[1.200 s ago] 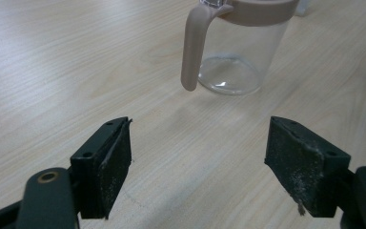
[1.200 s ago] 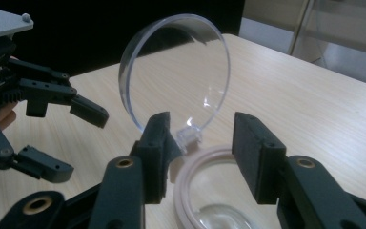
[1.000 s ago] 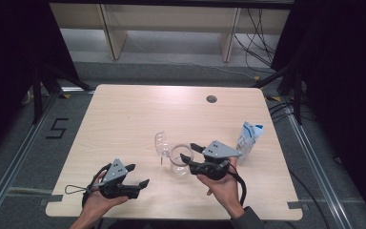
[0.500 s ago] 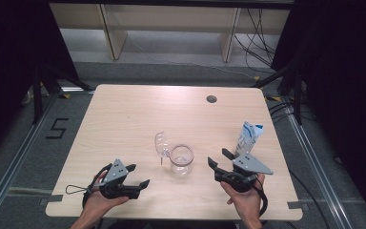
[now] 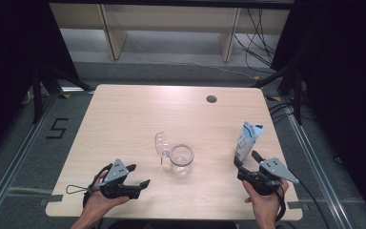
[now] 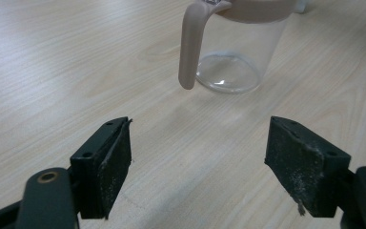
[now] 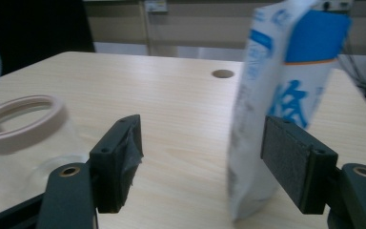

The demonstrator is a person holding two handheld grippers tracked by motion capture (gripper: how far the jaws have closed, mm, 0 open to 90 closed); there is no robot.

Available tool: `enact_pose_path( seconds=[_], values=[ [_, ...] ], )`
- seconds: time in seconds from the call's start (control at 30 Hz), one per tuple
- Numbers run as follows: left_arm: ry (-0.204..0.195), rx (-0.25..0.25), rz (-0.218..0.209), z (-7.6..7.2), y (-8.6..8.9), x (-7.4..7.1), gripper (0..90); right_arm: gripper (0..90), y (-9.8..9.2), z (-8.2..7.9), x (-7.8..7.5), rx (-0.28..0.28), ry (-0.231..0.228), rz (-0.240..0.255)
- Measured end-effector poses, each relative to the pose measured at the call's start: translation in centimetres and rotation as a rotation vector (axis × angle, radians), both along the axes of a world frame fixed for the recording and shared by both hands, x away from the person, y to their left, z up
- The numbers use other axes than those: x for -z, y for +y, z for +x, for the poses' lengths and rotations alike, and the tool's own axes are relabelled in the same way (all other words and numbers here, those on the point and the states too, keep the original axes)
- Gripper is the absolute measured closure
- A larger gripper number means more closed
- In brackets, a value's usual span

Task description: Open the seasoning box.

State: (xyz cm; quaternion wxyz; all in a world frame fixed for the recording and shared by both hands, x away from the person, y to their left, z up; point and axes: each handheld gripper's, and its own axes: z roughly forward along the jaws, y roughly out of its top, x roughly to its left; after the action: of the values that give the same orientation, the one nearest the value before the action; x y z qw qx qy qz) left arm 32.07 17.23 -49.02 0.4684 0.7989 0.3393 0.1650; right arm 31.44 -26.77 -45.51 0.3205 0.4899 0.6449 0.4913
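A pale wooden table [image 5: 124, 119] carries a clear jug [image 5: 181, 160] near its middle, lid [image 5: 161, 143] flipped open on the far-left side, and an upright blue-and-white pouch [image 5: 247, 140] near the right edge. The step in hand looks like the reach for the pouch: the right gripper [image 5: 246, 160], held in a hand [image 5: 264, 202] at the near right, points away from the person. Its jaws have just been opening and now stand wide apart, the pouch's lower part just ahead of them, nothing gripped. The next move likely calls for easing forward and closing on the pouch without crumpling it. The left gripper [image 5: 139, 176] rests at the near left, jaws apart and empty, aimed toward the jug's handle [image 6: 191, 43].
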Motion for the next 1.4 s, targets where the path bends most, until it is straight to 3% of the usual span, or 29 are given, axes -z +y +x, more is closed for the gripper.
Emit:
enact_pose_path(
  seconds=[0.03, 0.1, 0.2, 0.23, 0.4, 0.5, 0.53, 0.57, 0.63, 0.67, 0.7, 0.8, 0.87, 0.93, 0.97, 1.0, 1.03, 1.07, 1.1, 1.13, 1.17, 1.2, 1.23, 1.33, 1.4],
  values=[
    [0.002, -0.004, 0.005, 0.0, 0.0, 0.0, 23.5, 30.4, -0.1, 0.0, 0.1, 0.026, 0.012, 0.032],
    [0.009, -0.010, -0.011, -0.1, -0.2, 0.1, 23.5, 28.9, -1.0, 0.4, 0.3, 0.032, 0.005, 0.006],
    [0.004, 0.004, -0.001, 0.0, -0.1, 0.0, 23.5, 27.9, -1.7, 0.8, 0.6, 0.044, -0.001, 0.028],
    [0.005, 0.003, 0.003, 0.0, -0.1, 0.0, 23.5, 27.7, -1.5, 0.6, 0.6, 0.078, 0.029, 0.047],
    [0.012, -0.006, -0.004, 0.0, -0.2, 0.0, 23.5, 24.4, -2.2, 1.3, 1.0, 0.077, 0.033, 0.012],
    [0.009, -0.005, 0.002, -0.1, -0.2, 0.1, 23.5, 23.5, -2.4, 1.7, 1.3, 0.077, 0.034, 0.020],
    [0.007, 0.003, -0.001, 0.0, -0.2, 0.0, 23.5, 23.2, -2.1, 1.7, 1.4, 0.099, 0.040, 0.044],
    [0.007, 0.003, 0.002, 0.0, -0.2, 0.0, 23.5, 23.0, -2.5, 1.9, 1.4, 0.075, 0.042, 0.017],
    [0.011, -0.006, 0.005, 0.0, -0.3, 0.0, 23.5, 21.6, -2.6, 2.2, 1.6, 0.076, 0.037, 0.015],
    [0.012, -0.005, 0.004, 0.0, -0.3, 0.0, 23.5, 21.2, -2.4, 2.1, 1.6, 0.095, 0.055, 0.031],
    [0.012, -0.006, 0.002, 0.0, -0.3, 0.0, 23.5, 21.0, -2.7, 2.5, 1.8, 0.075, 0.035, 0.014],
    [0.013, -0.012, -0.011, 0.1, -0.4, -0.1, 23.5, 20.4, -2.5, 2.7, 2.1, 0.105, 0.064, 0.018],
    [0.013, -0.007, -0.014, 0.2, -0.5, -0.1, 23.5, 20.2, -2.7, 3.1, 2.4, 0.084, 0.058, -0.011],
    [0.011, -0.004, -0.012, 0.2, -0.5, -0.1, 23.5, 19.6, -2.8, 3.4, 2.6, 0.085, 0.060, -0.008],
    [0.013, -0.007, -0.011, 0.2, -0.5, 0.0, 23.5, 19.3, -2.5, 3.2, 2.6, 0.099, 0.091, 0.030],
    [0.015, -0.009, -0.009, 0.2, -0.4, 0.0, 23.5, 19.1, -2.9, 3.6, 2.7, 0.072, 0.067, -0.007],
    [0.015, -0.009, -0.010, 0.2, -0.4, 0.0, 23.5, 19.1, -2.8, 3.6, 2.7, 0.085, 0.082, -0.005],
    [0.013, -0.007, -0.009, 0.2, -0.4, 0.0, 23.5, 19.1, -2.8, 3.8, 2.8, 0.063, 0.072, 0.000],
    [0.011, -0.006, -0.002, 0.3, -0.3, -0.1, 23.5, 19.2, -2.5, 3.8, 3.0, 0.093, 0.076, 0.027],
    [0.014, -0.011, -0.013, 0.2, -0.4, -0.1, 23.5, 19.2, -2.7, 4.0, 3.0, 0.069, 0.060, 0.009],
    [0.013, -0.011, -0.013, 0.2, -0.4, -0.1, 23.5, 19.2, -2.8, 4.0, 3.0, 0.058, 0.074, 0.003],
    [0.013, -0.013, -0.023, 0.2, -0.4, 0.0, 23.5, 19.2, -2.5, 4.0, 3.1, 0.085, 0.079, 0.004],
    [0.014, -0.013, -0.022, 0.2, -0.4, 0.0, 23.5, 19.2, -2.7, 4.2, 3.1, 0.058, 0.080, -0.003],
    [0.013, -0.012, -0.011, 0.2, -0.4, 0.0, 23.5, 18.9, -2.6, 4.4, 3.3, 0.071, 0.109, 0.005],
    [0.013, -0.011, -0.010, 0.2, -0.4, -0.1, 23.5, 18.9, -2.7, 4.7, 3.5, 0.056, 0.104, -0.003]
  ],
)
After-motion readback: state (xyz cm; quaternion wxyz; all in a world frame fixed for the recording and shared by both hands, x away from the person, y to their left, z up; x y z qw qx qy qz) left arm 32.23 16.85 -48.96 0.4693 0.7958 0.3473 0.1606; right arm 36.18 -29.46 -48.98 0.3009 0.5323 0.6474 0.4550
